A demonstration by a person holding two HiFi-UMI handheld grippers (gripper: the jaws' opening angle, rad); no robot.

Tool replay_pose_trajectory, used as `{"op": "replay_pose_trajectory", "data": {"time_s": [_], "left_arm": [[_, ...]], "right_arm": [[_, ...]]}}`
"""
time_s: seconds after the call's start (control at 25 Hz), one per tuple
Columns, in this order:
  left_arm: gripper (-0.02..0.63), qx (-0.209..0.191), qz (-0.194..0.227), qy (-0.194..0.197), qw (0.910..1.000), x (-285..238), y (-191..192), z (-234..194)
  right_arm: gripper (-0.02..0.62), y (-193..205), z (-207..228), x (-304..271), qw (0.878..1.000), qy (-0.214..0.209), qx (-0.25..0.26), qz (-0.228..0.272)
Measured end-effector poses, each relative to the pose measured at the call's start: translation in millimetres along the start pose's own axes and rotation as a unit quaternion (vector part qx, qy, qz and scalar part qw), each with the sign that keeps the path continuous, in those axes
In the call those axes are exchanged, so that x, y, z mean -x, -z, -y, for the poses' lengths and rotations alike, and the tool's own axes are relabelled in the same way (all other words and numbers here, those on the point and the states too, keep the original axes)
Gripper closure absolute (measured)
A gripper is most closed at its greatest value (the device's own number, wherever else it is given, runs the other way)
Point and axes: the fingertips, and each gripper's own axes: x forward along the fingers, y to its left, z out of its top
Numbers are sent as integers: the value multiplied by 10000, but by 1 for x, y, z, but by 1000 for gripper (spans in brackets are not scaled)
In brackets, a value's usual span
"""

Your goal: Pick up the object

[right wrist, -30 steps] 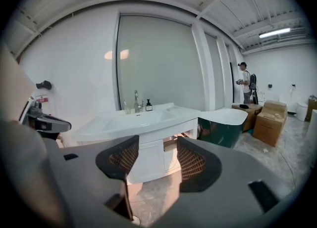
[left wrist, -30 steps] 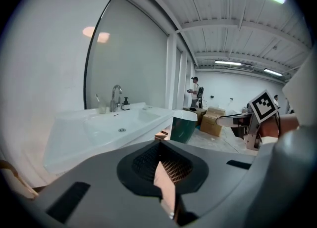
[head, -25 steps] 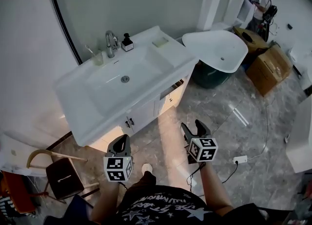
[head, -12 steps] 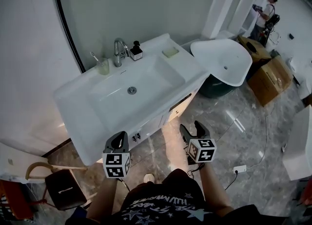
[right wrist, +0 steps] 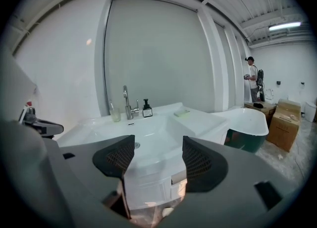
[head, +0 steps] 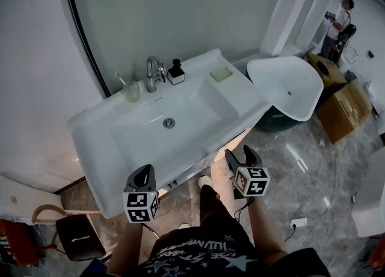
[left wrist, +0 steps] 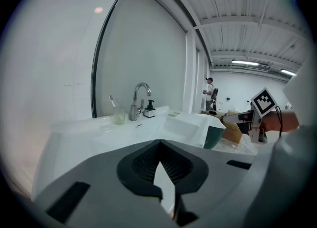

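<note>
A white sink vanity stands in front of me. Along its back edge are a chrome faucet, a glass with a toothbrush, a black-and-white soap dispenser and a green soap bar. My left gripper hangs just short of the vanity's front edge, its jaws shut with nothing between them. Over the floor by the vanity's right front corner, my right gripper is open and holds nothing. Both are well short of the items on the counter.
To the right of the vanity a white freestanding basin rests on a dark green base, with a cardboard box beyond it. A person stands far back right. A wooden chair is at lower left. A power strip lies on the marble floor.
I have stepped closer to the vanity, so the sink sits lower and nearer in the head view. Both grippers keep their state, the left shut, the right open.
</note>
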Motion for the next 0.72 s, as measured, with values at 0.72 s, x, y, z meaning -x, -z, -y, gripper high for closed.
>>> {"op": "replay_pose_trajectory", "data": {"time_s": [0.72], "left_arm": [[591, 319, -103, -739, 9967, -196, -100, 22]], "right_arm": [[299, -112, 99, -231, 9946, -844, 481, -374]]}}
